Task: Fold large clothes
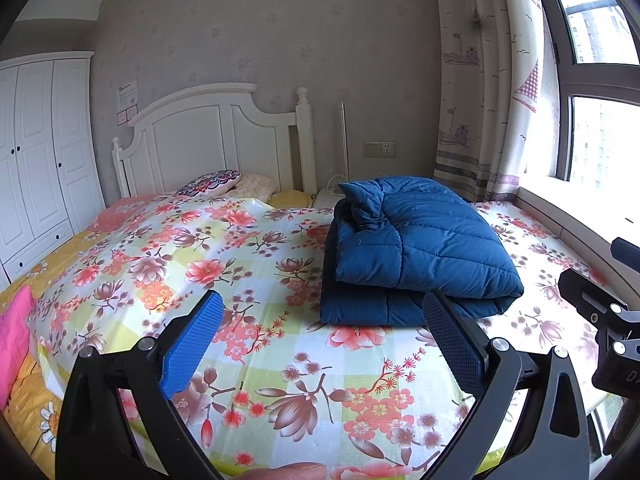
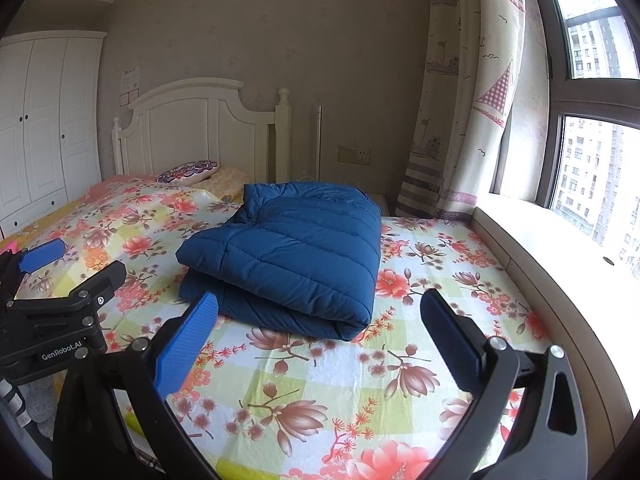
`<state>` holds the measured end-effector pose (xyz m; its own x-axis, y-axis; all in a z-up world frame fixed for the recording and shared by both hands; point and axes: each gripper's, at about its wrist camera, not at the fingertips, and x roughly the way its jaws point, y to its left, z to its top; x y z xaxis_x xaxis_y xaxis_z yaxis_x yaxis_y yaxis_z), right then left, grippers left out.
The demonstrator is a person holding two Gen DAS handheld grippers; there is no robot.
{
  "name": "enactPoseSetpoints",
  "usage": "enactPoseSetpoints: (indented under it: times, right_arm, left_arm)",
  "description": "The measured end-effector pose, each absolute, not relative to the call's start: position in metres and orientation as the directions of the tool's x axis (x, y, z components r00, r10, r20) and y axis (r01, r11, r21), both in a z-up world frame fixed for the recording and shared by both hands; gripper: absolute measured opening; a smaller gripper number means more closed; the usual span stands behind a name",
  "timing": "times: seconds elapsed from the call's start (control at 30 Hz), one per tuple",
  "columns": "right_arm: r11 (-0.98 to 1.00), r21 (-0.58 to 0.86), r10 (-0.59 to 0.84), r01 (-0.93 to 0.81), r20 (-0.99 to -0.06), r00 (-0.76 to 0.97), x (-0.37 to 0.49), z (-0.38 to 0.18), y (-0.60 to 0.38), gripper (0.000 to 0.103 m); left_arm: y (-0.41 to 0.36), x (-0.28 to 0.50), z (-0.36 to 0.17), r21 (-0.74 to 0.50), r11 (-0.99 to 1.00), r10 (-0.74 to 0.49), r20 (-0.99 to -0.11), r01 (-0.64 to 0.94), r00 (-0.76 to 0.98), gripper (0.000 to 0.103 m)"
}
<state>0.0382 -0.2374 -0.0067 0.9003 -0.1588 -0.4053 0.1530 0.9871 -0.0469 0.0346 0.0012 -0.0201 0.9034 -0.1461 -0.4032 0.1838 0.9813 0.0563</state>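
In your left wrist view, your left gripper (image 1: 322, 326) hovered over the floral bedsheet (image 1: 248, 248) with its fingers (image 1: 192, 344) spread wide and nothing between them. The blue quilted jacket (image 1: 416, 248) lay folded into a thick bundle on the bed, just beyond the right-hand finger, whose tip overlapped the bundle's near edge in the picture; you could not tell whether they touched. Part of your right gripper (image 1: 600, 320) showed at the right edge. A white headboard (image 1: 208, 136) and patterned pillow (image 1: 208, 182) stood at the far end.

In your right wrist view, your right gripper (image 2: 320, 320) likewise hung above the sheet (image 2: 420, 280), fingers (image 2: 186, 344) released and empty. The folded jacket (image 2: 288, 252) sat ahead, toward the left-hand finger. Your left gripper (image 2: 56, 288) appeared at the left edge, with the windowsill (image 2: 560, 248) on the right.
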Motion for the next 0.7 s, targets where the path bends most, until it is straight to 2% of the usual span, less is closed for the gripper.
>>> enactPoseSetpoints:
  times: [0.7]
  right_arm:
    - [0.987,-0.061,-0.158,0.146,-0.398,0.904,0.0366,-0.0080,-0.2388,0.100]
  left_arm:
    - [0.0021,0.0340,-0.0197,0.056,0.981,-0.147,-0.404,0.184,0.903,0.098]
